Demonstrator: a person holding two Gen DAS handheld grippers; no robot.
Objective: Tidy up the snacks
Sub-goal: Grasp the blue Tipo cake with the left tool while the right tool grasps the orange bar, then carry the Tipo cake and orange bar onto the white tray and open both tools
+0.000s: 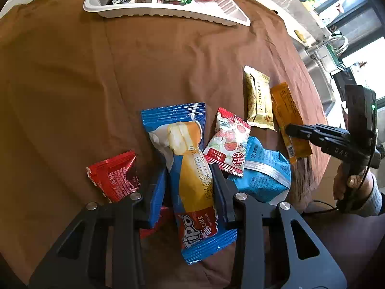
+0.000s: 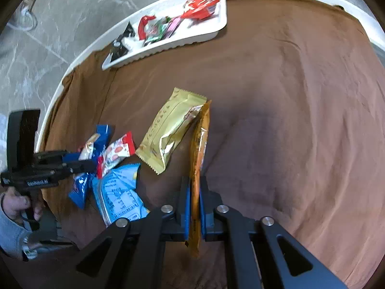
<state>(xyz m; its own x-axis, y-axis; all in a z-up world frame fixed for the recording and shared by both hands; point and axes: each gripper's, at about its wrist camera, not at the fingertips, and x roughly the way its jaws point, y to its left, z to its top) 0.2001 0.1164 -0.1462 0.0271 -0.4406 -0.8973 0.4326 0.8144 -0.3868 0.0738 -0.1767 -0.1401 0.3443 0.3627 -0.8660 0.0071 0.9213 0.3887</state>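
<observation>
Roll cake: a blue Tipo roll-cake wrapper (image 1: 190,168), printed with a yellow cake and a date stamp, lies lengthwise on the brown cloth (image 1: 96,84) well short of the white tray (image 1: 168,14).
Left claw: the left claw (image 1: 190,180) has its blue-padded fingers (image 1: 157,192) pressed on both sides of the roll cake, gripping it.
Orange packet: a long, thin orange snack packet (image 2: 198,159) stands on edge, farther from the tray than the gold packet it touches.
Right claw: the right claw (image 2: 195,202) is closed tight on the orange packet's near end.
Gold packet: a gold foil wrapper (image 2: 168,130) lies between the tray and the orange packet.
Neighbours: a white-and-red fruit-print sachet (image 1: 228,144) and a light-blue bag (image 1: 262,168) crowd the roll cake's right side; a red packet (image 1: 113,175) lies at its left.
Tray: on the bench's far edge, it holds black, green and red wrappers.
Person: a hand (image 1: 349,183) in a grey sleeve holds the right claw's handle.
</observation>
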